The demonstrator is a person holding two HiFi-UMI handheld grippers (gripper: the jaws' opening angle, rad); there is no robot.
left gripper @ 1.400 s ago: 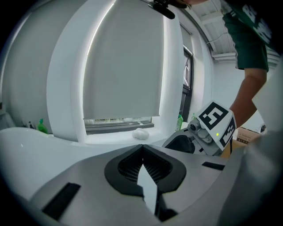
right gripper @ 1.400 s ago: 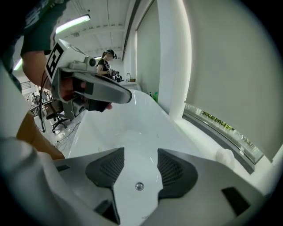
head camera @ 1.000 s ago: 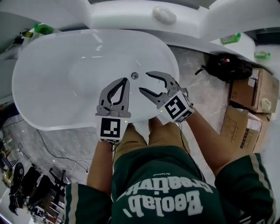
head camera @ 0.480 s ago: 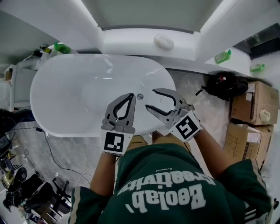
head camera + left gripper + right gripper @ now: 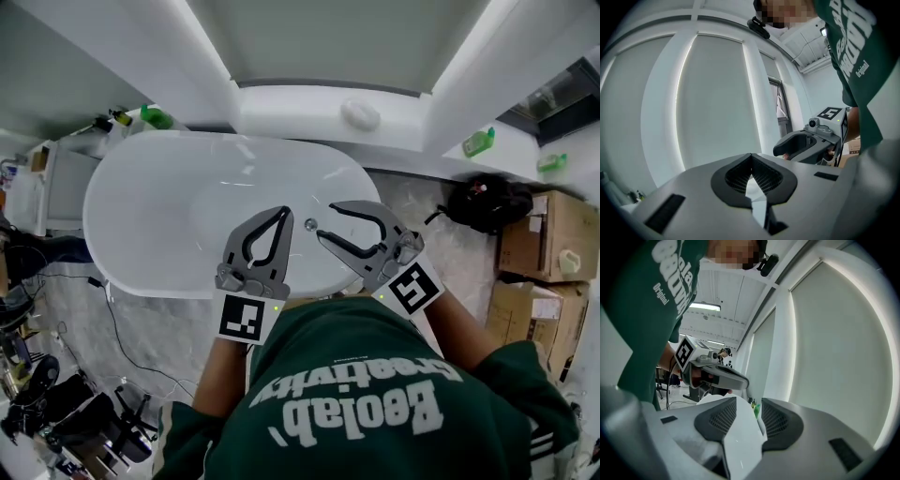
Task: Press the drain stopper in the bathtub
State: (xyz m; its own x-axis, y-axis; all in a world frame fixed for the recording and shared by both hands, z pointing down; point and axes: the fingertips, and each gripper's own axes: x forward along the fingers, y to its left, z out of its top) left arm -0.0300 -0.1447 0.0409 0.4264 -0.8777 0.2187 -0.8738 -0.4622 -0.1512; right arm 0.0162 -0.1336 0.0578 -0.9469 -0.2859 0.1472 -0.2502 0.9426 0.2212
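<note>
left claw [image 5: 283, 214] clenched and empty, right claw [image 5: 327, 224] parted, its jaws just narrowing on nothing; both hang above the bathtub's [image 5: 159, 216] near edge, flanking the drain stopper [image 5: 309, 224].

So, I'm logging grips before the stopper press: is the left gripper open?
No, the left gripper has its jaws meeting at the tips, with nothing held between them.

**Stopper sits in the tub floor**

The drain stopper [image 5: 309, 225] is a small, round, grey metal disc. It lies flat in the floor of the white oval bathtub [image 5: 159, 216], toward the tub's right end and midway between the far and near rims. It is too small to tell whether it is pressed down.
</note>
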